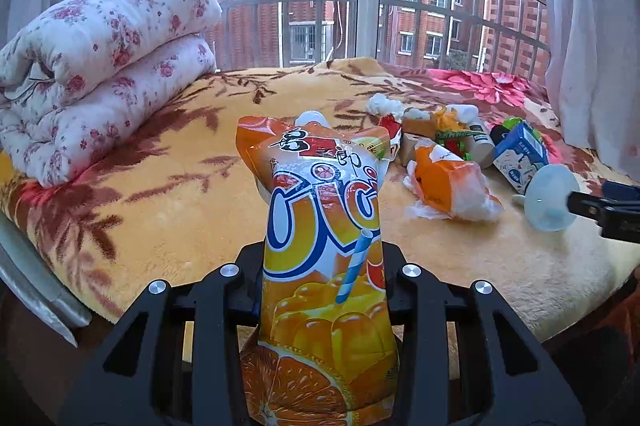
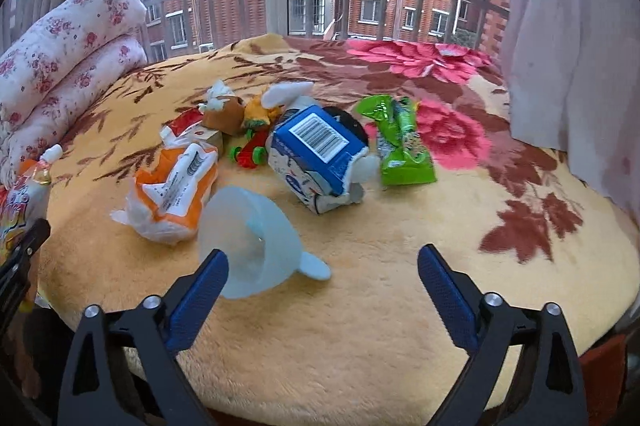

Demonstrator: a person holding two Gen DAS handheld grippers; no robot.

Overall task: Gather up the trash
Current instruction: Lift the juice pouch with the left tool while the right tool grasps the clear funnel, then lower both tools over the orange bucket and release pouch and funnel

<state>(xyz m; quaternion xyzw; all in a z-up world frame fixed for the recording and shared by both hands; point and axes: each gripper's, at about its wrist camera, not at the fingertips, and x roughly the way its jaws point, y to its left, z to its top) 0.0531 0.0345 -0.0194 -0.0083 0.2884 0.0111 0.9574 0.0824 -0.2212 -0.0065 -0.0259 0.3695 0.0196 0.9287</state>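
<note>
A bed (image 2: pixel 360 326) under a yellow floral blanket (image 1: pixel 168 194) fills the room. A folded flowered quilt (image 1: pixel 92 66) lies far left. Beyond, a barred window (image 1: pixel 320 6) shows daylit brick buildings; a pale curtain (image 2: pixel 568 26) hangs right.

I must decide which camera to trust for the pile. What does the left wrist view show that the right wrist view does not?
Only the left wrist view shows the left gripper clamped on the tall orange jelly-drink pouch. Only the right wrist view shows the open right gripper and the whole green crinkled snack wrapper. Both show the pale translucent plastic funnel, blue-and-white milk carton and folded floral quilt.
</note>
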